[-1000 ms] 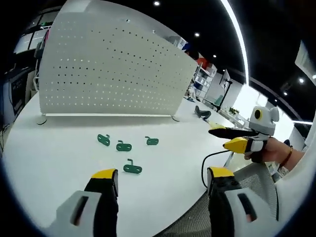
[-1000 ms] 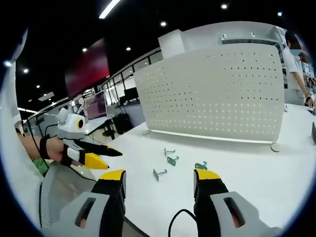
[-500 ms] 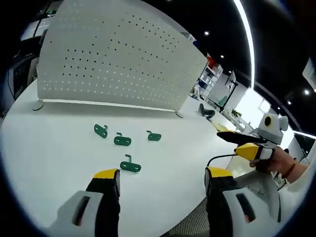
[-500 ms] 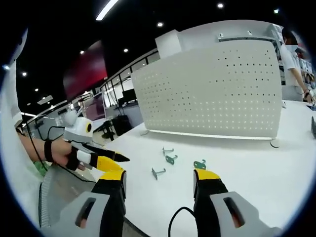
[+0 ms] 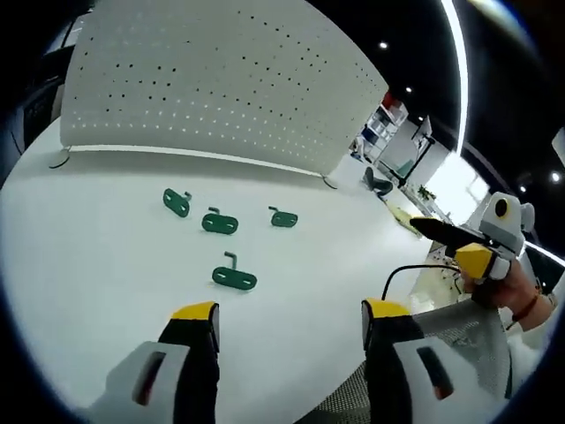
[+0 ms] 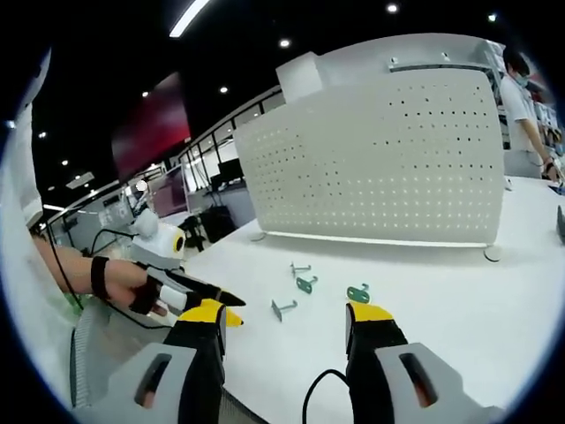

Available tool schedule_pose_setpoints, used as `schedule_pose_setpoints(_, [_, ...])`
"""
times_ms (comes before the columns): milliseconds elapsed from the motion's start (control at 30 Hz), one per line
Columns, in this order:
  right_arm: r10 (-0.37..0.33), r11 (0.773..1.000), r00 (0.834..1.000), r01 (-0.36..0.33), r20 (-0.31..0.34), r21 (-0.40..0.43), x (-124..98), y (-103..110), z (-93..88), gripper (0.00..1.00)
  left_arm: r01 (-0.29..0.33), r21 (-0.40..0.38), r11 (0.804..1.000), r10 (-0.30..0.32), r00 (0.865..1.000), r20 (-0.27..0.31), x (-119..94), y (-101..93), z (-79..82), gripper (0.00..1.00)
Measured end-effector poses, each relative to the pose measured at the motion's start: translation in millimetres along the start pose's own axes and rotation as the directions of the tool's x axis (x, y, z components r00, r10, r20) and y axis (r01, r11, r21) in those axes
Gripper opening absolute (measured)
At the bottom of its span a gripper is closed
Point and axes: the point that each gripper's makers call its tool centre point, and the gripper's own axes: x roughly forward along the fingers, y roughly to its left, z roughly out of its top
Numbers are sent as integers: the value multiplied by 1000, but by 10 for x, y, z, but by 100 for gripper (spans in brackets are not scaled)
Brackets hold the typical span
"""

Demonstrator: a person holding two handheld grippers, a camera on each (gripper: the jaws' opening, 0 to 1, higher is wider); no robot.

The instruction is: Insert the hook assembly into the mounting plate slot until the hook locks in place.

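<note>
Both my grippers, left [image 5: 290, 315] and right [image 6: 287, 320], are spread wide with nothing in them. Four green hooks [image 5: 234, 276] lie loose on the white table [image 5: 97, 265], well short of the upright pegboard [image 5: 212, 84].

Four hooks [image 5: 234, 277] on table [image 5: 106, 291], before pegboard [image 5: 212, 79].

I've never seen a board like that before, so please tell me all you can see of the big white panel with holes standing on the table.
The white perforated panel looks like painted sheet metal, gently curved, with regular rows of small holes over most of its face and a plain strip along the bottom. It stands upright on the white table on small rounded feet at its lower corners, with a thin gap under its lower edge. Four green hooks lie on the table in front of it, apart from it. Nothing hangs on it.
</note>
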Motion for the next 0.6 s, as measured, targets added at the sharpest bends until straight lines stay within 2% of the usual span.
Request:
schedule_pose_setpoints(200, [-14,1000,1000,14,10,10,-5,-20,5,55,-38,-10,999,38,999,-25,70,99,0,64])
schedule_pose_setpoints(400, [-19,1000,1000,19,1,19,-11,-10,-22,56,-30,-41,999,28,998,-60,186,92,-40,57])
schedule_pose_setpoints(600, [-21,1000,1000,21,4,23,-30,-27,-8,56,-43,-72,996,38,997,-68,263,123,-48,51])
